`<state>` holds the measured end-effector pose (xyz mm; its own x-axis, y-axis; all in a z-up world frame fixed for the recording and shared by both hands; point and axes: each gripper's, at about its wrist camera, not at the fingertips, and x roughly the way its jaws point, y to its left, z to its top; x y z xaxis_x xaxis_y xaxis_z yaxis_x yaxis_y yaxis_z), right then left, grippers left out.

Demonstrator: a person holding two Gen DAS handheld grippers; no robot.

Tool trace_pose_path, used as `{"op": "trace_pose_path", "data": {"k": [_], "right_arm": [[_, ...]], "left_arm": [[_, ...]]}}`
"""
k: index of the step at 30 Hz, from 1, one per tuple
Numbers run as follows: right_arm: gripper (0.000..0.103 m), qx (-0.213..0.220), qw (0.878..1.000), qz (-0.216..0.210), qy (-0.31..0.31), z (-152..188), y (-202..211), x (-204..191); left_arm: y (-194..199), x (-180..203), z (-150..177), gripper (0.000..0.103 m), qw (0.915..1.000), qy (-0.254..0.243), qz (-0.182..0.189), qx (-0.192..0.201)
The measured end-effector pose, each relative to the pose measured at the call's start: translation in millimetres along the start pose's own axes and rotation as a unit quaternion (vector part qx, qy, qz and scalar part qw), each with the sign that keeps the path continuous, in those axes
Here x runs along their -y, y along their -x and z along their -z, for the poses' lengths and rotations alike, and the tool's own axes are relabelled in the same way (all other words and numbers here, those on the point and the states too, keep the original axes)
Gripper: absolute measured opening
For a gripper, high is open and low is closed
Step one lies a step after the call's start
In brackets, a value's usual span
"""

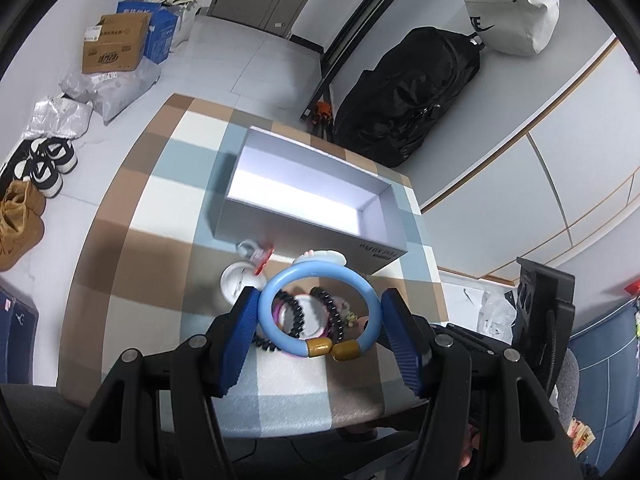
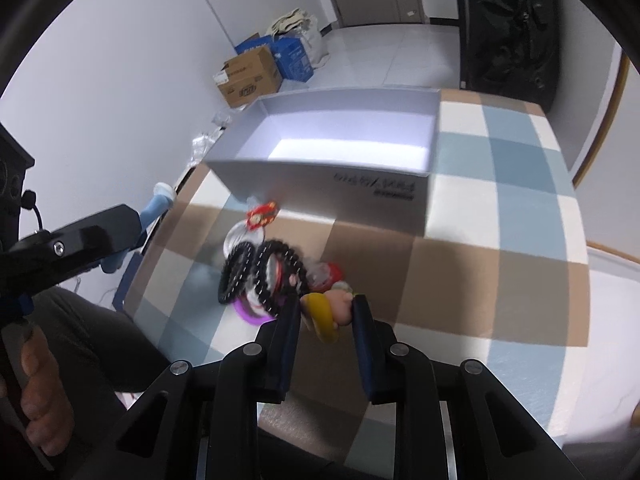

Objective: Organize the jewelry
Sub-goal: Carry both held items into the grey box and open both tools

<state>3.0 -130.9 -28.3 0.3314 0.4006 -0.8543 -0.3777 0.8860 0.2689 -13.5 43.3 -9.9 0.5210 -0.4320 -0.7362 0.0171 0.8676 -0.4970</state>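
Note:
My left gripper [image 1: 318, 312] is shut on a light blue bangle [image 1: 320, 274] with gold caps and holds it above the jewelry pile. Below it lie black coil bracelets [image 1: 332, 310] and a white ring [image 1: 240, 278]. The open grey box [image 1: 308, 220] stands just behind the pile, its inside empty. My right gripper [image 2: 326, 314] is shut on a yellow ring with a pink charm [image 2: 326, 310], low over the checked tablecloth [image 2: 500, 220]. Black coil bracelets [image 2: 260, 270], a purple ring [image 2: 250, 312] and a red tag [image 2: 262, 214] lie left of it, in front of the box [image 2: 320, 176].
The table edge runs close on the left in the right wrist view. A black backpack [image 1: 404, 92] and a white bag [image 1: 508, 4] sit behind the table. Cardboard boxes [image 1: 116, 44] and shoes [image 1: 44, 164] are on the floor to the left.

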Motion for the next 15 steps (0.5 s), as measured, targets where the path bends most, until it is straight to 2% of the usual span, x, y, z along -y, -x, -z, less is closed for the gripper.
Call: {"op": "trace_pose_path", "data": {"k": [6,15], "right_arm": [[0.025,0.023,1.000,-0.005,-0.021,-15.6,9.8,11.6],[0.025,0.082,0.995,-0.043,-0.031,-53.9,37.6,14.3]], "left_arm": [[-7.8,11.2,-12.1,0.057,0.9999,-0.008,-0.010,0.002],[-17.4,19.6,-40.4,0.057,0.9995,-0.015,-0.028,0.007]]}}
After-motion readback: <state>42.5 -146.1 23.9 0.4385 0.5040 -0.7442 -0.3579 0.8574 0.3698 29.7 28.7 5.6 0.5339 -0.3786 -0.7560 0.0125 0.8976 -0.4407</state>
